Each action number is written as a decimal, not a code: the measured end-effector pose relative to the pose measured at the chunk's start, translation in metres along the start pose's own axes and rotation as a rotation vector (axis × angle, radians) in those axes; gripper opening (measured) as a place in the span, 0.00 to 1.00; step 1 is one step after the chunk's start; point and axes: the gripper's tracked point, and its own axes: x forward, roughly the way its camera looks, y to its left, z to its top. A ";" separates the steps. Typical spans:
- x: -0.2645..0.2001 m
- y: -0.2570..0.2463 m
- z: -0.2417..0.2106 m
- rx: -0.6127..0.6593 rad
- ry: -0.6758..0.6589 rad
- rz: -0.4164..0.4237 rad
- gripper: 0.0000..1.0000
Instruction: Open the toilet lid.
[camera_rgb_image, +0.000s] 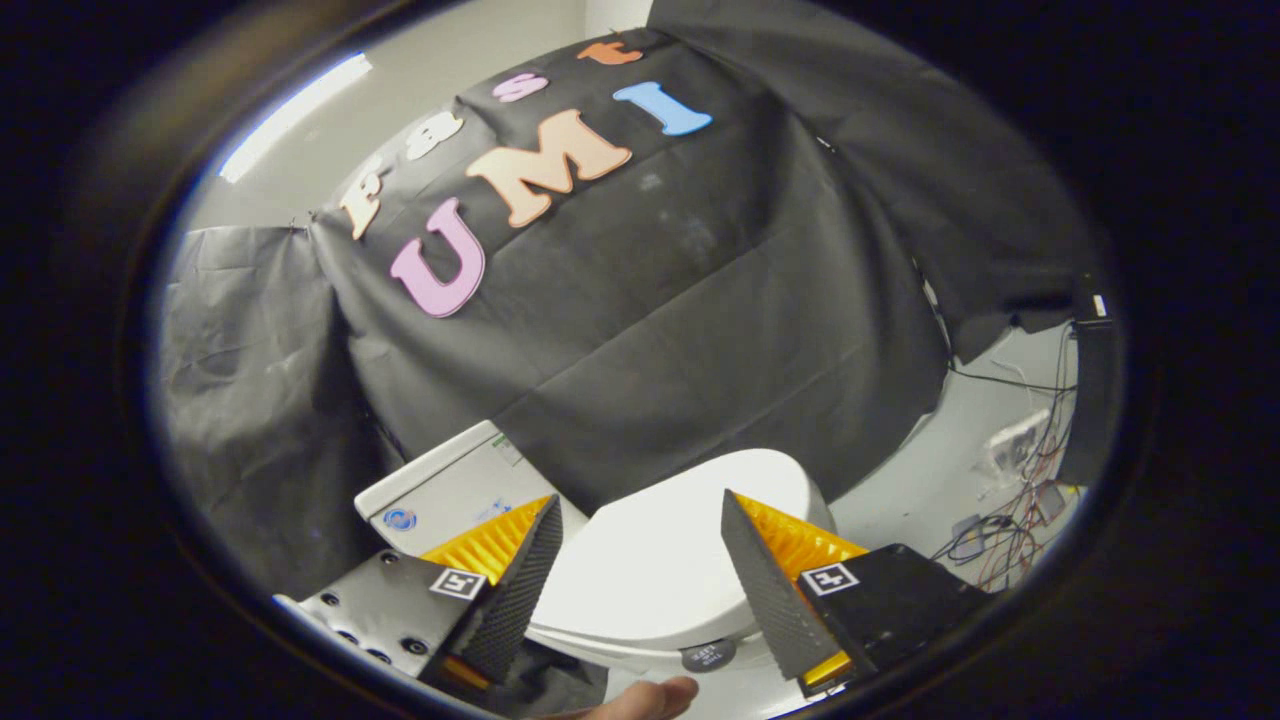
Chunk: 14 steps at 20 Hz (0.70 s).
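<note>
The gripper (635, 510) is hovering over the toilet with its fingers spread wide and gripping nothing — the closed toilet lid (650, 575) is lying flat between and beneath them, its rounded front edge pointing away toward the black cloth wall. The tank (450, 485) is sitting just beyond the left finger, against the cloth. The tilted approach looks meant to bring the fingers down toward the lid's rim, where an edge could be caught and lifted. A fingertip (650, 697) is showing below the lid — and loose cables (1005, 535) are trailing on the floor off to the right.
</note>
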 end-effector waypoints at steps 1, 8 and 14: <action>-0.001 -0.009 -0.008 0.031 0.014 -0.033 0.98; -0.009 -0.065 -0.096 0.329 0.212 -0.219 0.99; -0.020 -0.089 -0.167 0.503 0.395 -0.355 0.99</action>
